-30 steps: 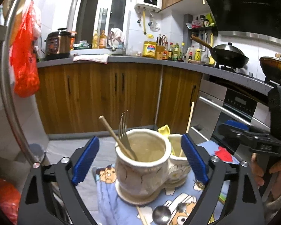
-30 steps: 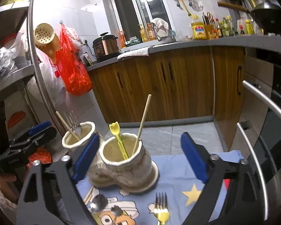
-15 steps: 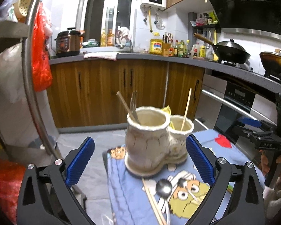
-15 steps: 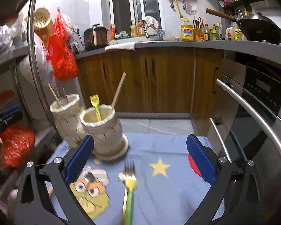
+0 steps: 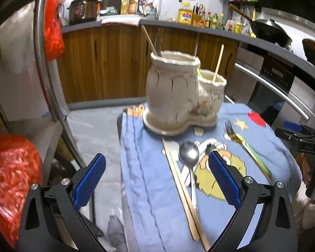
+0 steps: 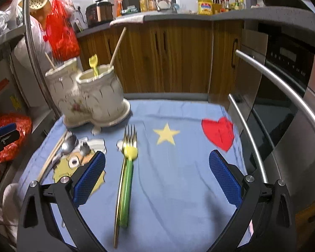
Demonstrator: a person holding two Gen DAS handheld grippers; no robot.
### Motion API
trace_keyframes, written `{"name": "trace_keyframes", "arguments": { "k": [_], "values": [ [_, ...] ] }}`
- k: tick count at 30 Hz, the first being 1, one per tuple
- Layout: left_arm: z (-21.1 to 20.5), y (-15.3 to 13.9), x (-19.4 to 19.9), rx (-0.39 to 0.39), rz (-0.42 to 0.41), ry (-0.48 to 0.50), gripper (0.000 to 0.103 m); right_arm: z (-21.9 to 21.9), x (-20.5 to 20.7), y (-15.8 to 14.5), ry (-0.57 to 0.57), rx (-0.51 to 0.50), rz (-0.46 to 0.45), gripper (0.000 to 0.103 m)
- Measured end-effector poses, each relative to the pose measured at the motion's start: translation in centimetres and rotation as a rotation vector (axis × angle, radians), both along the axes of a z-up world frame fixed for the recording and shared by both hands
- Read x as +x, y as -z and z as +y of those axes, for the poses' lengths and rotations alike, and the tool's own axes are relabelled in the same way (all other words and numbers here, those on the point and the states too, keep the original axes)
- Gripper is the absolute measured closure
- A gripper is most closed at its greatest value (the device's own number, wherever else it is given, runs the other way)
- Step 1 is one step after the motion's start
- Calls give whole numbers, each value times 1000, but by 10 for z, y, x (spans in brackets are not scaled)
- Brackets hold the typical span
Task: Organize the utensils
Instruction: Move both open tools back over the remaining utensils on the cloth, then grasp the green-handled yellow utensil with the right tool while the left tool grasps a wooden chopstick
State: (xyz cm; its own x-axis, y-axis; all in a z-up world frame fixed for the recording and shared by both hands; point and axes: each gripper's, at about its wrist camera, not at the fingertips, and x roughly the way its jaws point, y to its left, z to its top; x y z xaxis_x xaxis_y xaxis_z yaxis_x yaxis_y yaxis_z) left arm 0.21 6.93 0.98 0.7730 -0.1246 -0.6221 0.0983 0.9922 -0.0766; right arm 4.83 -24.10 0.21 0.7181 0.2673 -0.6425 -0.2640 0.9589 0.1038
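Note:
A cream ceramic double utensil holder [image 5: 174, 96] stands at the far end of a blue cartoon cloth [image 5: 149, 189]; it also shows in the right wrist view [image 6: 90, 98]. It holds a chopstick, a metal fork and a yellow fork. On the cloth lie a metal spoon [image 5: 190, 163], a pair of wooden chopsticks [image 5: 182, 189] and a fork with a green handle [image 6: 127, 168]. My left gripper [image 5: 156, 180] is open above the spoon and chopsticks. My right gripper [image 6: 157, 178] is open, just right of the green-handled fork.
An oven with a steel handle [image 6: 283, 96] stands right of the cloth. A metal rack post [image 5: 46, 63] and red bags [image 5: 10, 178] are to the left. Wooden cabinets [image 6: 168, 52] lie behind.
Both grippers have pulled back and up from the holder. The spoon, chopsticks and green-handled fork on the cloth have come into fuller view.

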Motion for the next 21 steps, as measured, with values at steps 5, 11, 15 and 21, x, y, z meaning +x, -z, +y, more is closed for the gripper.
{"name": "trace_keyframes", "arguments": {
  "k": [5, 11, 15, 21],
  "values": [
    [-9, 15, -1, -4, 54, 20, 6, 8, 2, 17, -28, -13, 60, 17],
    [-18, 23, 0, 24, 82, 39, 6, 19, 16, 35, -89, 31, 178, 67],
    [-14, 28, 4, 15, 103, 20, 6, 27, 23, 42, -115, 66, 217, 81],
    [-14, 32, 6, 9, 114, 24, 6, 35, 34, 49, -133, 86, 262, 90]
  ]
}}
